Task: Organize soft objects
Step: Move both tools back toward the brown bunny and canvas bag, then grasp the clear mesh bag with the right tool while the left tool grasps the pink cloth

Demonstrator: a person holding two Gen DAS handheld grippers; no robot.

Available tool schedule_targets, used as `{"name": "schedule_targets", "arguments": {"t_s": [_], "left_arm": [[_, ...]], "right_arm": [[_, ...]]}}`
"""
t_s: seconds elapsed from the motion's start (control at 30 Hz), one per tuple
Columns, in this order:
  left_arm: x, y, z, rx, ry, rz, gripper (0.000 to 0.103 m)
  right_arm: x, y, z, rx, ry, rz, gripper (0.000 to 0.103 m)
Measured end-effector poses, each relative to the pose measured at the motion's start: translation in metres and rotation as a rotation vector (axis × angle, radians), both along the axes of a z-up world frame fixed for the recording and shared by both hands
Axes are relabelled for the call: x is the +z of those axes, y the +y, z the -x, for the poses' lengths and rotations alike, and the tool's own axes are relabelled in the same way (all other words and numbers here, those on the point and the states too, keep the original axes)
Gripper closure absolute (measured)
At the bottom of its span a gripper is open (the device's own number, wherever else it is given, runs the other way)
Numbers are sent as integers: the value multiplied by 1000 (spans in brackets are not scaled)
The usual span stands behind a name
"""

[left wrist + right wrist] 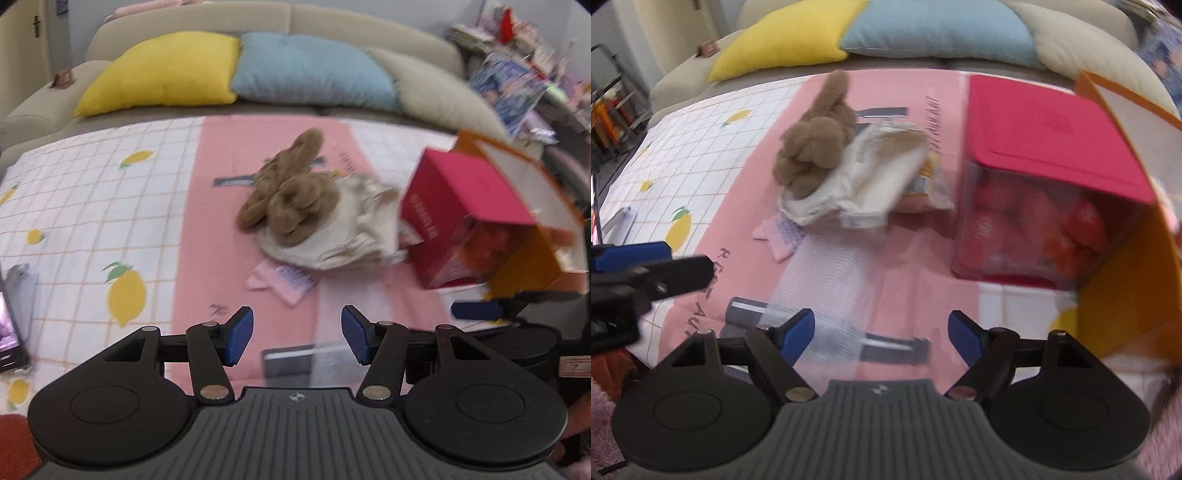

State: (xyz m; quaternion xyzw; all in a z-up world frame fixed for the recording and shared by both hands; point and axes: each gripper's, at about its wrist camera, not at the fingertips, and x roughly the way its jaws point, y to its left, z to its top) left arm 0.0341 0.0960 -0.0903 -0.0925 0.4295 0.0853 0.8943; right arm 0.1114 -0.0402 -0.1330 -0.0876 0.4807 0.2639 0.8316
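A brown plush toy lies on a crumpled cream cloth in the middle of the pink strip of the bed cover. A small pink knitted piece pokes out from under the cloth. A sheer white mesh cloth stretches from there toward my right gripper, which hovers open just above its near end. My left gripper is open and holds nothing, a short way in front of the pile. Both views are blurred.
A clear box with a pink lid, full of red items, stands right of the pile against an orange bag. Yellow, blue and beige pillows line the sofa back. A phone lies at the left edge.
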Motion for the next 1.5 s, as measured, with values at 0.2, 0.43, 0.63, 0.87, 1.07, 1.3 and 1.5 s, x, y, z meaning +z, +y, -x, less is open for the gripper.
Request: {"name": "schedule_targets", "arguments": {"t_s": [0.2,0.43,0.63,0.87,1.07,1.3,1.5], "left_arm": [[-5,10,-1,34,19,17,40],[-11,19,-4,75,45,29,43],[-17,22,-6,82,73,31,44],[-21,18,-11,37,79,36,44],[-18,14,-13,-85,36,17,44],[-35,2,-37,-282,32,-149,35],[-54,10,-63,-288,12,-159,27]], "right_arm": [[-8,27,-5,58,-10,8,36],[-16,36,-14,55,12,-30,34],[-28,49,-11,92,1,9,46],[-29,55,-1,187,-39,28,103],[-8,36,2,193,-43,32,103],[-8,7,-21,76,-24,49,103],[-16,11,-27,63,-26,40,94]]}}
